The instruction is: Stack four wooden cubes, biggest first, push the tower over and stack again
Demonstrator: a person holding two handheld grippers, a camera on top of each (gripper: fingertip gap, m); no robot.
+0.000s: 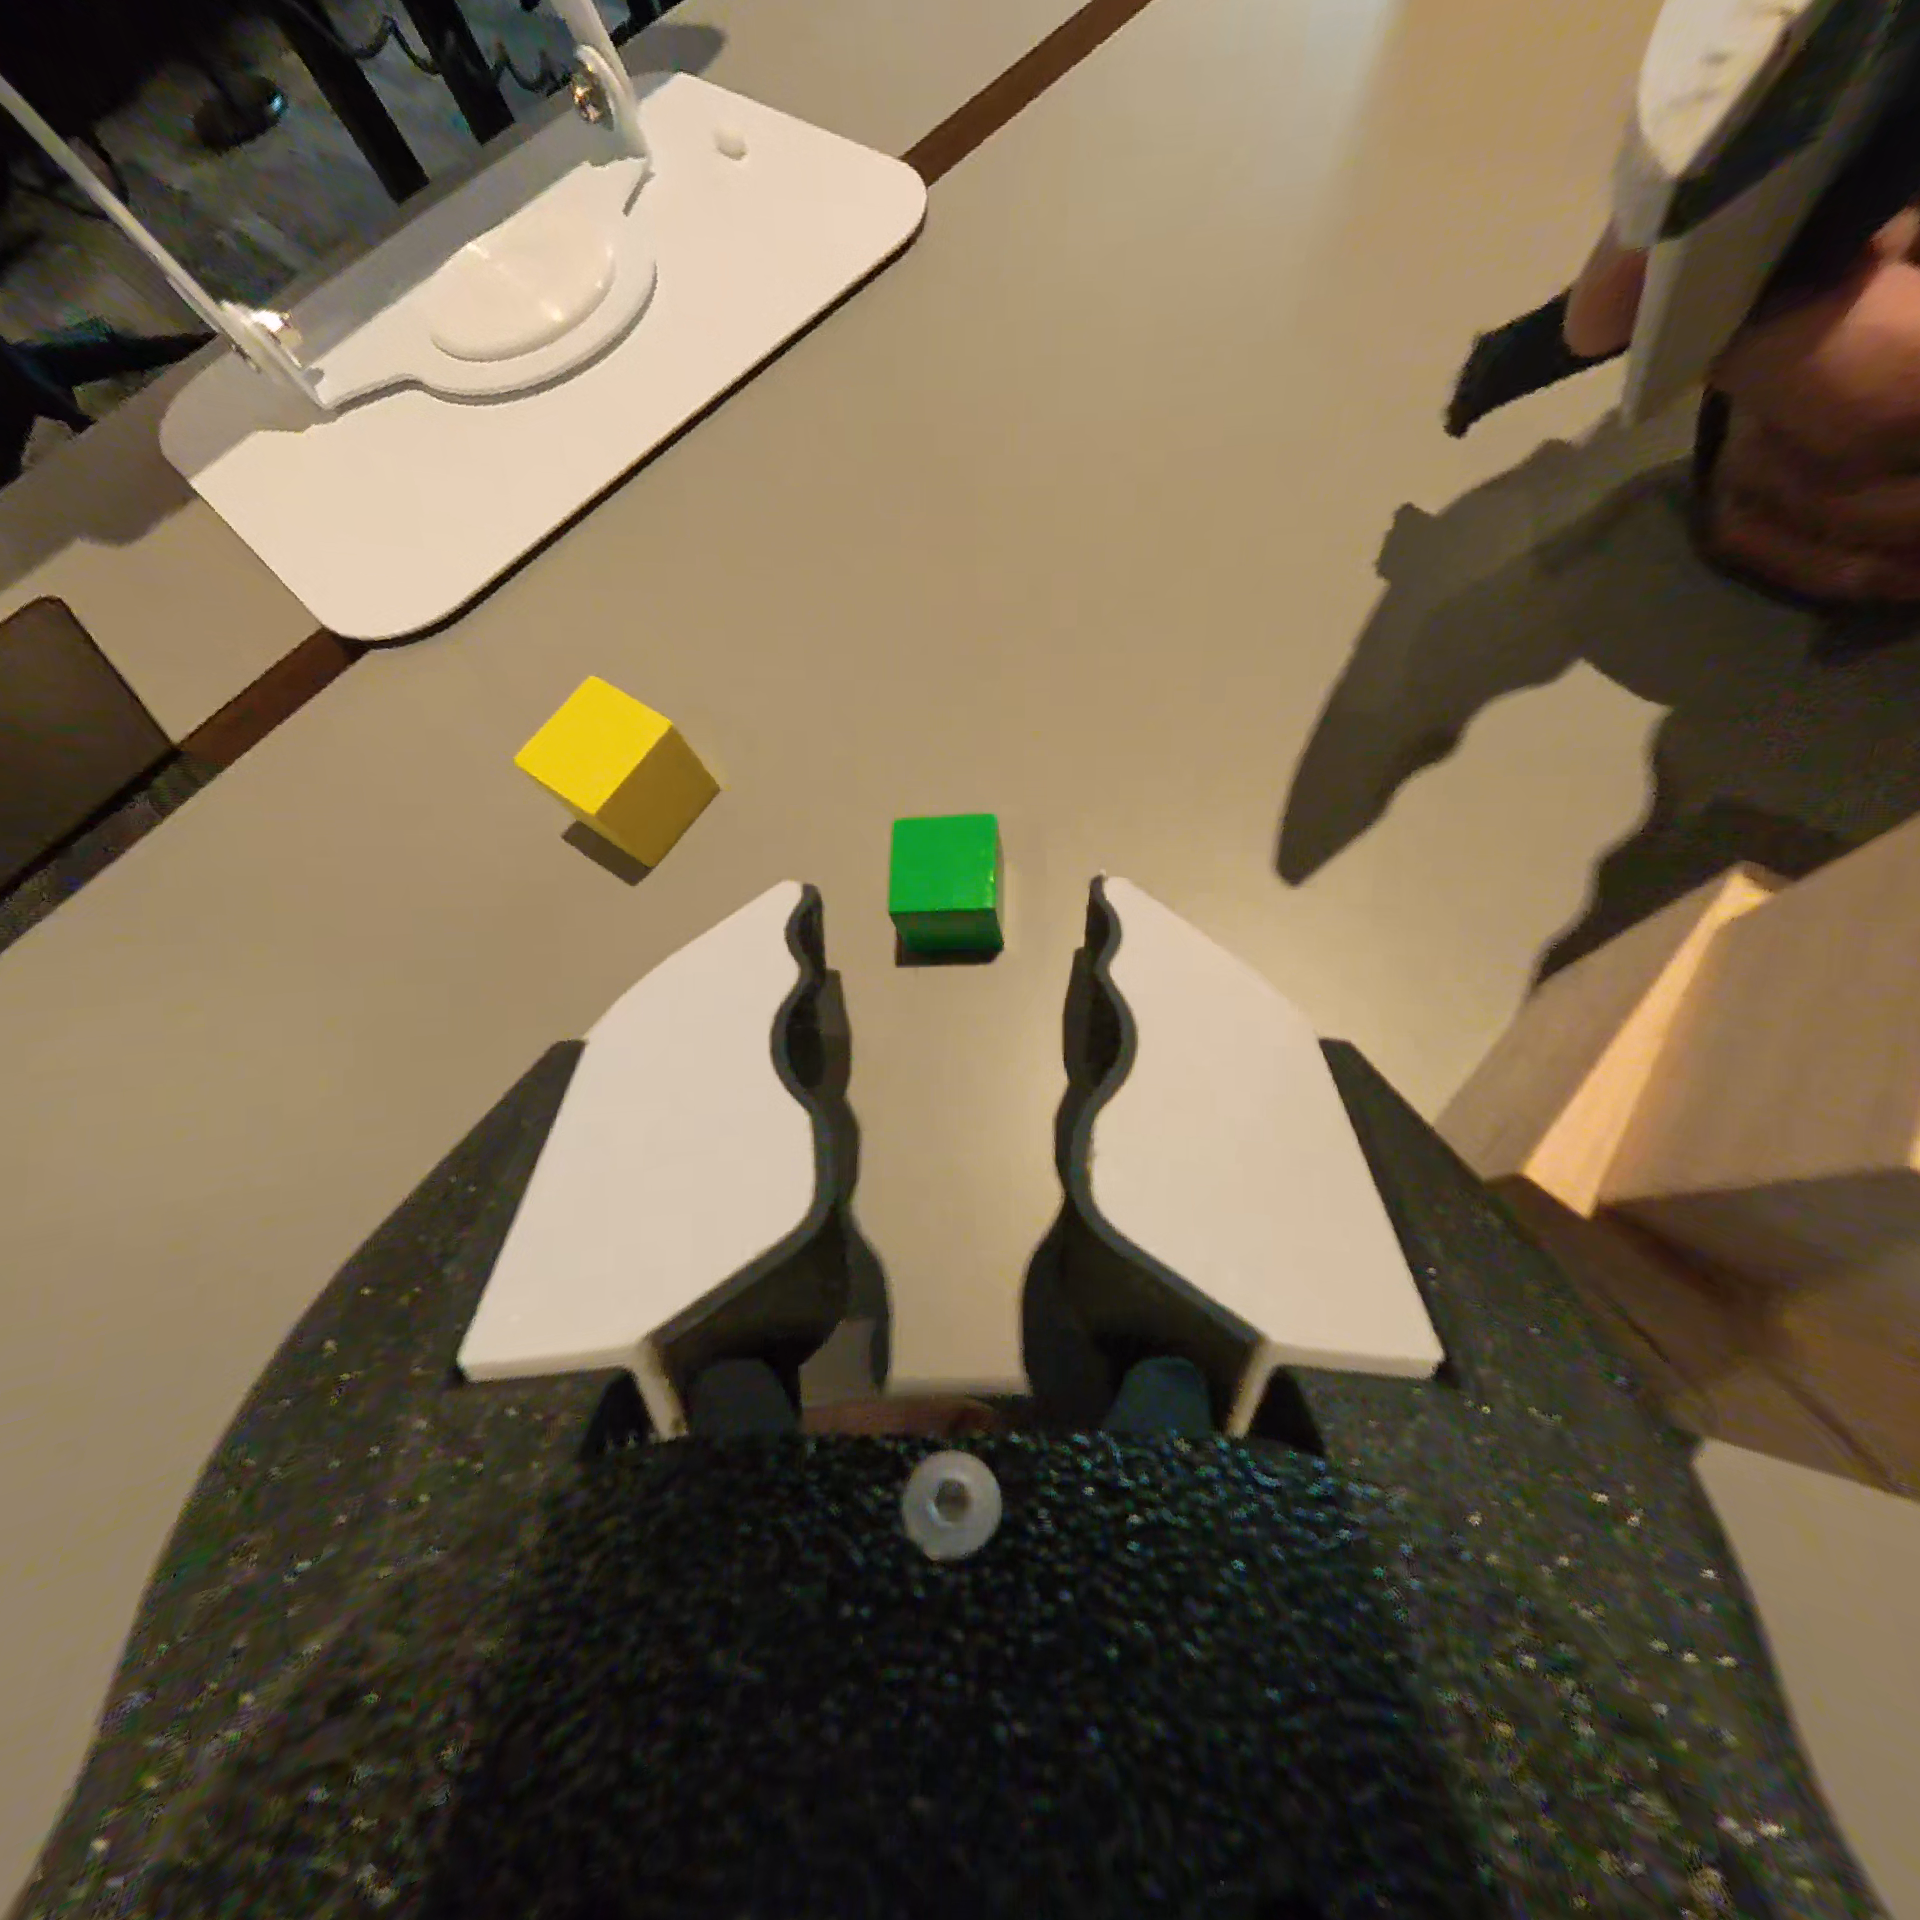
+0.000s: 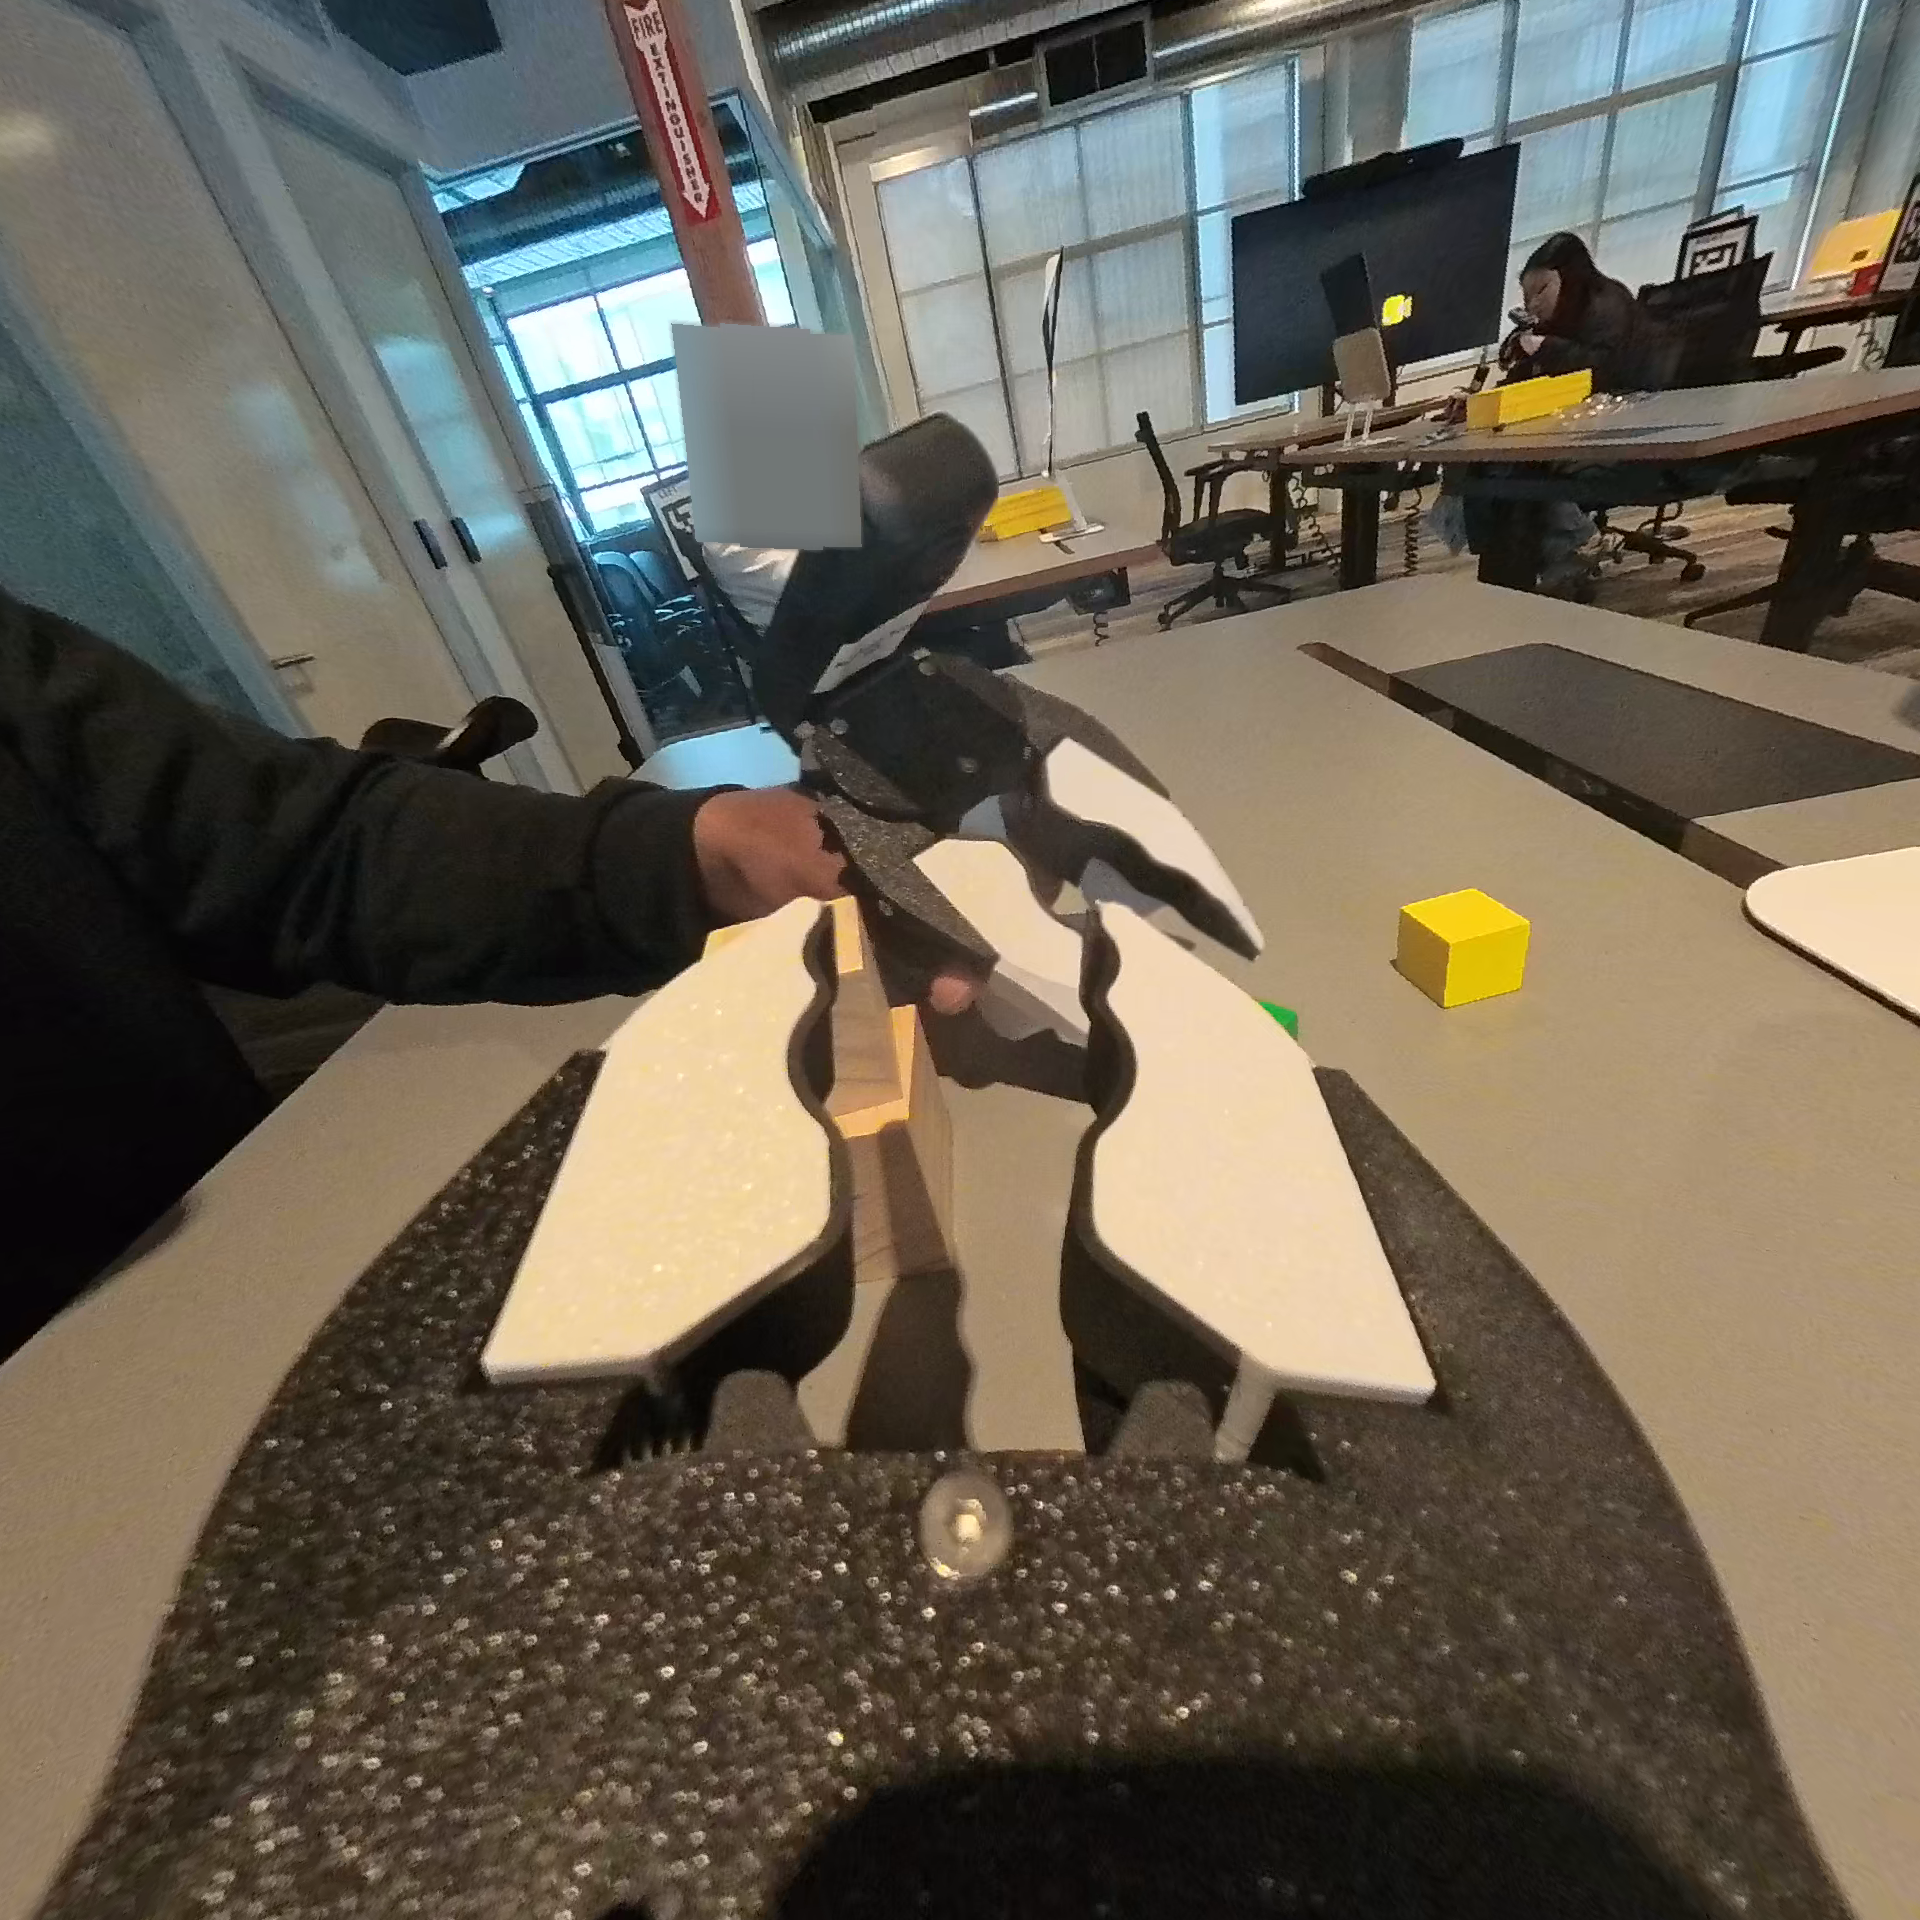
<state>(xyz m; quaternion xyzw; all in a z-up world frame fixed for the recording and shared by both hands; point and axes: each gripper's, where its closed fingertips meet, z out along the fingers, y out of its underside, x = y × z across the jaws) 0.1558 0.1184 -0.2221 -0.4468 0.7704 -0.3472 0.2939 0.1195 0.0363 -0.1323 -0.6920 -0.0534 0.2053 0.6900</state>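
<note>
Hovering above the desk (image 1: 1039, 520), the left claw (image 1: 951, 914) stood apart and empty, the green cube (image 1: 943, 881) just ahead at 12 o'clock and the yellow cube (image 1: 613, 769) at 10 o'clock. The right claw (image 2: 951, 935) was also apart, holding nothing. Two plain wood cubes (image 2: 894, 1132) were stacked, smaller on larger, near the left claw's 3 o'clock. Judged progress: two tiers of a stack done; yellow and green remained, yellow being the larger.
</note>
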